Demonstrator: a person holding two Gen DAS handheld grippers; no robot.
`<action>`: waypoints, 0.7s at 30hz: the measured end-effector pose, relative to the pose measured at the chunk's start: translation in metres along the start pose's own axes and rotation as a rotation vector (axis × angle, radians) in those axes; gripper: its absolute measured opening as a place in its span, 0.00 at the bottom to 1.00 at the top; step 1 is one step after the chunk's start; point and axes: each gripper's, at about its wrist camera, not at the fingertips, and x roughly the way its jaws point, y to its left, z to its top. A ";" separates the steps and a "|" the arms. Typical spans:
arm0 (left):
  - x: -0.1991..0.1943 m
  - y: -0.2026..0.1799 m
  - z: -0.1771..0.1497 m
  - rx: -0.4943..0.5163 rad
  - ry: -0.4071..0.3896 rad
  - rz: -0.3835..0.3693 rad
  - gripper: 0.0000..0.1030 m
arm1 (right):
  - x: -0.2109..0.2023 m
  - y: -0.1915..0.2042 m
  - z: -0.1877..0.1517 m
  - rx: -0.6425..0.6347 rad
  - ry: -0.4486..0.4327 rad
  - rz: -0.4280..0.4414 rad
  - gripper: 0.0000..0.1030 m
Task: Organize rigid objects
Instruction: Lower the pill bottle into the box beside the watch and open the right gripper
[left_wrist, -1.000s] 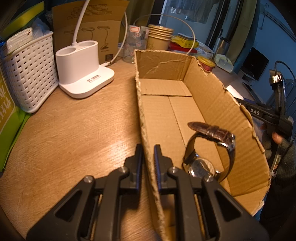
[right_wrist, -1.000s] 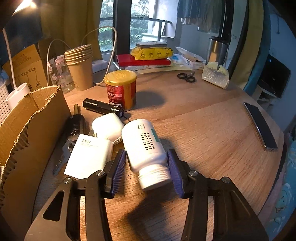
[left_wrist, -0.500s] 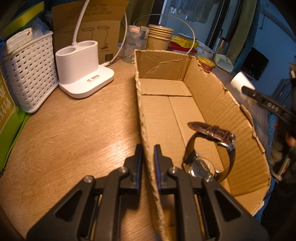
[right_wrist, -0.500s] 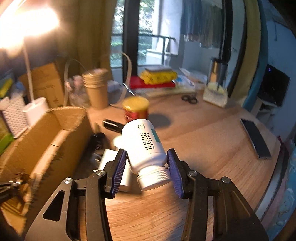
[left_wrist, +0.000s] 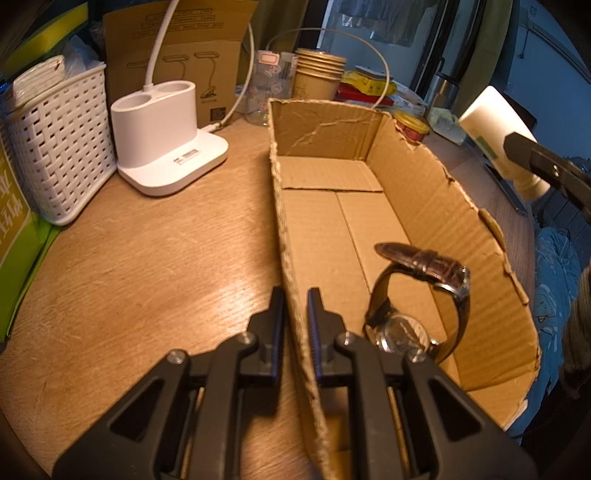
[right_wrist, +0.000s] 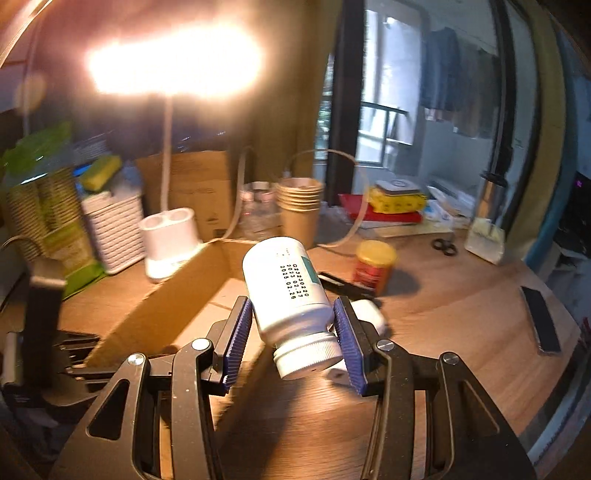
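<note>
My left gripper (left_wrist: 295, 314) is shut on the near left wall of the open cardboard box (left_wrist: 424, 206), one finger inside and one outside. A brown-strapped wristwatch (left_wrist: 424, 295) lies in the box's near end. My right gripper (right_wrist: 293, 321) is shut on a white pill bottle (right_wrist: 284, 284), cap toward the camera, held in the air above the box's (right_wrist: 166, 302) right side. In the left wrist view the bottle (left_wrist: 491, 122) hangs beyond the right wall, with a black finger (left_wrist: 543, 166) of the right gripper on it.
A white lamp base (left_wrist: 162, 140), a white basket (left_wrist: 55, 147) and stacked paper cups (left_wrist: 317, 77) stand behind and left of the box. Right of the box lie a red can (right_wrist: 373, 266), a white charger (right_wrist: 369, 314), scissors (right_wrist: 445, 247) and a black phone (right_wrist: 541, 317).
My right gripper has lifted the bottle off the table and swung it left, toward the box. The left gripper has kept its hold on the box wall.
</note>
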 end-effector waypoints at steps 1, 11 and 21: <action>0.000 0.000 0.000 0.000 0.000 0.000 0.12 | 0.000 0.005 0.000 -0.004 0.001 0.010 0.47; 0.000 0.000 0.000 0.001 0.000 0.001 0.12 | 0.013 0.041 -0.007 -0.027 0.047 0.078 0.47; 0.001 -0.001 0.000 0.001 0.000 0.001 0.12 | 0.030 0.052 -0.018 -0.070 0.129 0.073 0.47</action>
